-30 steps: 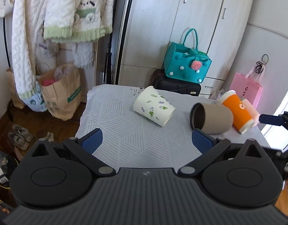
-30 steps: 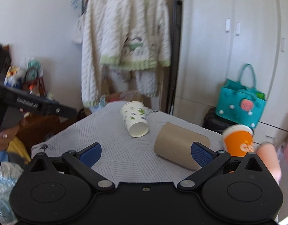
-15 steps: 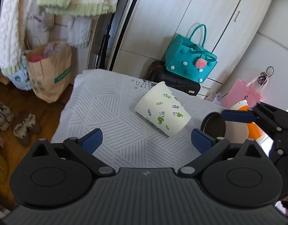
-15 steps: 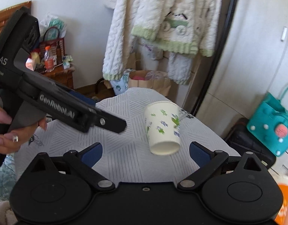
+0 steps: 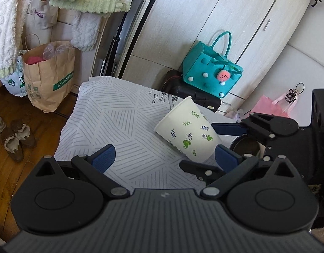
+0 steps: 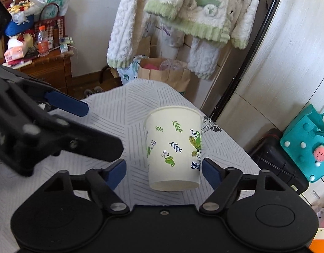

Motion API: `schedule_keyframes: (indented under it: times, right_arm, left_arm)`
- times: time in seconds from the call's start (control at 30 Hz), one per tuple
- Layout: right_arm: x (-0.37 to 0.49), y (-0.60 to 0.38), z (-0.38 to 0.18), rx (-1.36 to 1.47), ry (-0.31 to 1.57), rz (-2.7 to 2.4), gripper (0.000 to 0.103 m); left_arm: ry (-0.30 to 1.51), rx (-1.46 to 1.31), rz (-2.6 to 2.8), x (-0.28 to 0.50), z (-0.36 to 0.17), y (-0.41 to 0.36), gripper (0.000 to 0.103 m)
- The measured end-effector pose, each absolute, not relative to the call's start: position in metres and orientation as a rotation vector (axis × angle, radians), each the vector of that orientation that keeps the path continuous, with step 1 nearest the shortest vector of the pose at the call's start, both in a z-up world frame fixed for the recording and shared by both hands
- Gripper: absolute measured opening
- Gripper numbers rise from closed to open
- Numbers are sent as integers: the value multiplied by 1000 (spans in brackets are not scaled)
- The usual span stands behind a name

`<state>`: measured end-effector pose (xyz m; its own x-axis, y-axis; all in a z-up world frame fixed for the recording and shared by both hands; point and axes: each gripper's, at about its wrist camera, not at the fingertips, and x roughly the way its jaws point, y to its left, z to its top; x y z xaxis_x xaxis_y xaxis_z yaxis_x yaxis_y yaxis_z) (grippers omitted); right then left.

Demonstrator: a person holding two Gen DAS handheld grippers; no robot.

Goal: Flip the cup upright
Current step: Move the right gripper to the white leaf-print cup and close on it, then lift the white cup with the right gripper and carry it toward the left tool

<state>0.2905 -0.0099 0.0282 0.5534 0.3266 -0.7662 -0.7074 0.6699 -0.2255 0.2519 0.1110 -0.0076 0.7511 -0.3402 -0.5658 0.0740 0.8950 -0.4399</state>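
A white paper cup with green leaf prints (image 5: 188, 129) lies on its side on the striped tablecloth (image 5: 111, 113); it also shows in the right wrist view (image 6: 174, 147), base toward the camera. My right gripper (image 6: 164, 171) is open, its blue pads on either side of the cup's base, not squeezing it. My left gripper (image 5: 165, 158) is open and empty just left of the cup. In the left wrist view the right gripper (image 5: 223, 139) comes in from the right, around the cup. The left gripper appears at the left of the right wrist view (image 6: 56, 124).
A brown cup (image 5: 246, 147) lies on its side behind the right gripper. An orange cup (image 6: 321, 240) shows at the lower right edge. A teal bag (image 5: 210, 73) on a black case, wardrobe doors, hanging clothes and a paper bag (image 5: 48, 76) stand behind the table.
Both grippers have moved toward the leaf-print cup. The right gripper now has its open fingers around the cup's base; the left gripper has come closer on the cup's left.
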Motion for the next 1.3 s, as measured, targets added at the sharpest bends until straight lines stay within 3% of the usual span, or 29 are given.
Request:
schedule_keyframes:
  times: [0.03,0.07,0.5,0.93,1.3]
  right_arm:
    - [292,-9,27,-571,760,646,75]
    - [292,-8,25,-579,758,639,62]
    - [255,-13,49,-590,701,637,62]
    - [187,-74,79,-439,798,589,62]
    - [135,-129,72,-375,851,487,62]
  left_arm:
    - [690,-417,-234,253,-9,112,102]
    - [693,-423,-238,254,-9,112,102]
    - [681,-408,-281,225,6,103,102]
    - [718,-327,-347,166,30,64,102]
    - [727,-306,-508,131,31,8,102]
